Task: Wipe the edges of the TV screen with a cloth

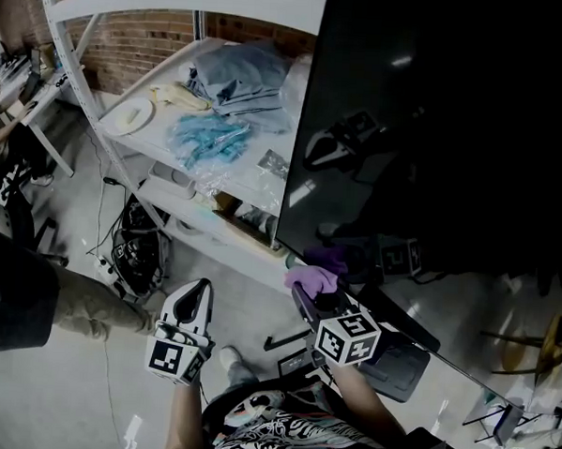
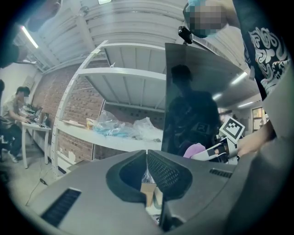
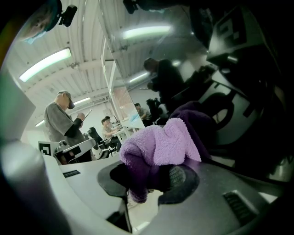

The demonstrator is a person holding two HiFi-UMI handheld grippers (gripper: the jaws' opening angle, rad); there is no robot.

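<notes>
**Q:** ok so what's the layout here?

**A:** The biggest thing is the TV screen, a dark glossy panel filling the upper right of the head view. To its left there's a white shelf rack in front of a brick wall. The rack has some blue plastic bags and a pile of grey-blue fabric on it.

**Q:** and the grippers?

**A:** The right gripper is up at the screen's lower left corner, going by the head view. Its jaws are clamped on a purple cloth, and the fluffy bunch sticks out past the tips. The left gripper hangs low over the floor, well apart from the screen. Its jaws are pressed together with nothing between them, pointing toward the rack.

**Q:** is the cloth actually on the TV?

**A:** It's right at that bottom corner edge. It looks like it's touching, but I can't say for sure.
</notes>
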